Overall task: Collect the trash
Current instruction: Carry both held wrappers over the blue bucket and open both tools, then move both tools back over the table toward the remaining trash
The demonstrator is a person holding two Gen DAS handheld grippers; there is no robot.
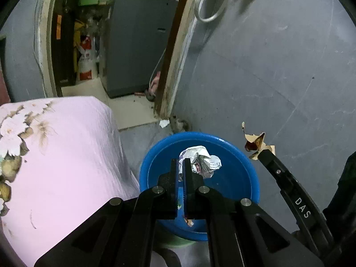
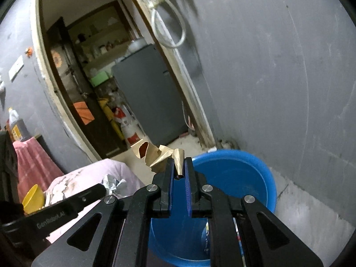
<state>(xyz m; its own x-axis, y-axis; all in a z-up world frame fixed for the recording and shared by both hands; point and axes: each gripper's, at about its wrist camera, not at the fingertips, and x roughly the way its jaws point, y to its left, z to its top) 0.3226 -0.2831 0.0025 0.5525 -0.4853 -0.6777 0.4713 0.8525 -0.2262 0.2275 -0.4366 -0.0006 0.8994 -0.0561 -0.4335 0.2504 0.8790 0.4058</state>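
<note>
At the far left of the left wrist view a bed with a pink flowered cover [image 1: 66, 155] fills the near side. Just right of it a blue plastic tub [image 1: 244, 162] stands on the grey floor beside the wall, near the foot of an open doorway [image 1: 111, 44]. The left gripper [image 1: 181, 166] hangs over the tub, its fingers clenched on a crumpled white printed paper [image 1: 204, 158] that sticks out past their tips above the tub's inside. A few small scraps [image 1: 189, 221] lie on the tub's bottom. Further right, the right gripper [image 2: 179, 166] is pinched on a crumpled piece of brown paper [image 2: 160, 154], held up above the tub's left rim [image 2: 267, 178] in the right wrist view.
</note>
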